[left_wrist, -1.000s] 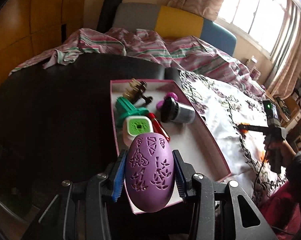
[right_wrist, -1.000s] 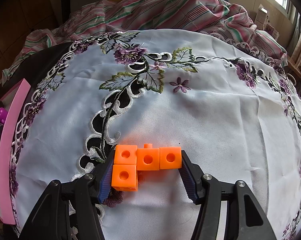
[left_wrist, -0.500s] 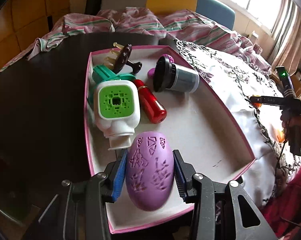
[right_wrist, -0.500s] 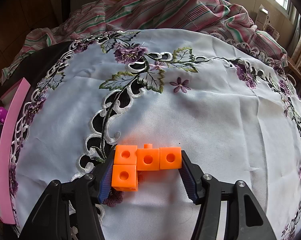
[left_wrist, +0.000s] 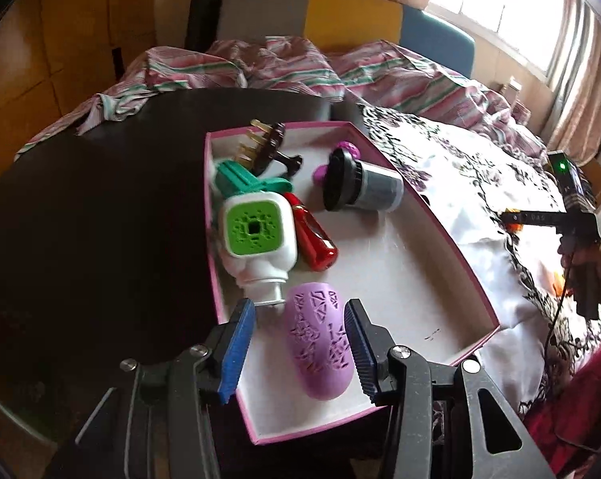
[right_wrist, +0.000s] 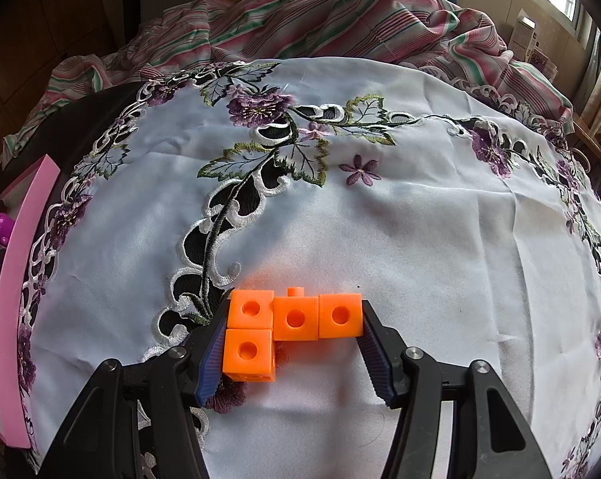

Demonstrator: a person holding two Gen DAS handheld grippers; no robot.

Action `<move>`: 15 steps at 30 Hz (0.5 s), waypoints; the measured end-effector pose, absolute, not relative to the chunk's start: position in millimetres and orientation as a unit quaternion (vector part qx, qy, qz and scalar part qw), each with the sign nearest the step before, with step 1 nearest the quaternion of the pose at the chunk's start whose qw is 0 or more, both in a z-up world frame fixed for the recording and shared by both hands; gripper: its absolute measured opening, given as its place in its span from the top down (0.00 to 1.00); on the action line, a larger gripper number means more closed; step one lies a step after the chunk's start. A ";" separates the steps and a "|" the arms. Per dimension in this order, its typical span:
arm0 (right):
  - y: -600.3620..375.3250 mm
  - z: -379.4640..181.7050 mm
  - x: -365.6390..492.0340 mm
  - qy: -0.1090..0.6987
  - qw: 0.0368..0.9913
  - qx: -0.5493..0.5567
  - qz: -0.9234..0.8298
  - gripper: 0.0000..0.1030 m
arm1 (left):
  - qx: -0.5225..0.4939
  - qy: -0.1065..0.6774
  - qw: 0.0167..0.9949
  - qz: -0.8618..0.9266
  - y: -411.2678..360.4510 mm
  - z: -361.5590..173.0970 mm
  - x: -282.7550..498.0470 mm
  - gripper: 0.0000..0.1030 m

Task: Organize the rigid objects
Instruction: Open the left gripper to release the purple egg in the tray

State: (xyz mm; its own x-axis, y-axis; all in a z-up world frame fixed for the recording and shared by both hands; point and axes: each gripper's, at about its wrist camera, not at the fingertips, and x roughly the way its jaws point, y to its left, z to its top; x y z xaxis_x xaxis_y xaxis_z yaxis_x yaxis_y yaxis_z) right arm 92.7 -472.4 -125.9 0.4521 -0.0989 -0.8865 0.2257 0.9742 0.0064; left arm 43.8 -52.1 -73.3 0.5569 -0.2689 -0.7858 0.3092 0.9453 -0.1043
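Observation:
A purple egg-shaped shell [left_wrist: 320,339] with cut-out patterns lies on the floor of the pink-rimmed tray [left_wrist: 400,279], near its front. My left gripper [left_wrist: 298,304] straddles it and its jaws are opening. The left pad stands clear of the shell and the right pad is right beside it. In the right wrist view my right gripper [right_wrist: 296,313] is shut on an orange piece of joined cubes [right_wrist: 296,319], just above the embroidered white cloth [right_wrist: 380,219].
The tray also holds a white bottle with a green face [left_wrist: 256,235], a red bottle [left_wrist: 314,239], a black-and-grey cylinder [left_wrist: 360,187], a green part [left_wrist: 244,181] and a brown pronged piece [left_wrist: 266,145]. Dark tabletop [left_wrist: 100,219] lies to the left, with striped fabric [right_wrist: 340,16] behind.
The left gripper came down over the tray with the purple shell, then its jaws parted and the shell now rests on the tray floor. The right gripper and orange cubes have not moved.

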 end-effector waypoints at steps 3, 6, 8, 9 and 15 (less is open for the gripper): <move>-472.4 -125.1 92.8 0.516 0.849 0.062 -0.097 0.42 | 0.020 0.444 0.885 -0.141 -49.3 -66.7 45.0 0.54; -472.8 -124.0 92.6 0.518 0.848 0.064 -0.098 0.42 | 0.023 0.437 0.890 -0.128 -47.5 -59.5 44.2 0.54; -471.5 -123.5 92.6 0.518 0.848 0.062 -0.098 0.42 | 0.028 0.430 0.894 -0.125 -48.3 -54.6 41.9 0.54; -471.4 -123.2 92.6 0.518 0.848 0.063 -0.096 0.42 | 0.030 0.427 0.895 -0.124 -48.8 -53.2 41.1 0.54; -470.8 -118.8 91.0 0.510 0.852 0.073 -0.087 0.42 | 0.041 0.412 0.902 -0.123 -51.8 -44.2 37.1 0.54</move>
